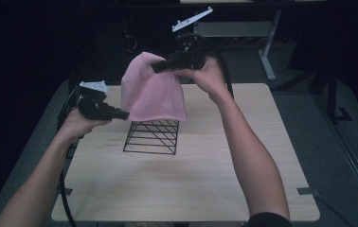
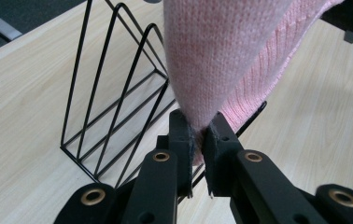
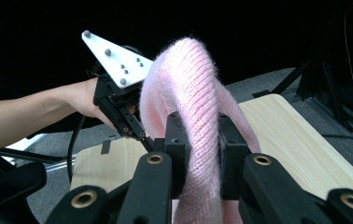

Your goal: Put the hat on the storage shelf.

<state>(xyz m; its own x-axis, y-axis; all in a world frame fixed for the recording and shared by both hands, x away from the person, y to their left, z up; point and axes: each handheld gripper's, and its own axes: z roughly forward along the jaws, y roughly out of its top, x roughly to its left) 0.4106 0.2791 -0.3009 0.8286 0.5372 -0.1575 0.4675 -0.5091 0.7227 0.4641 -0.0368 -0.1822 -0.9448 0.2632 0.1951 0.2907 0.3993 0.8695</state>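
Both tongs pinch the pink beanie (image 1: 152, 90): left tongs (image 1: 126, 114) on the hem, right tongs (image 1: 154, 68) at 12 o'clock, to drape it over the wire rack (image 1: 151, 137).

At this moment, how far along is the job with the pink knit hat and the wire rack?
Done: both tongs are shut on the pink knit hat, the left tongs at its lower edge, the right tongs on its upper part. In hand: the hat hangs over the black wire rack, its hem at the rack's top. Left: probably lowering it onto the rack and letting go.
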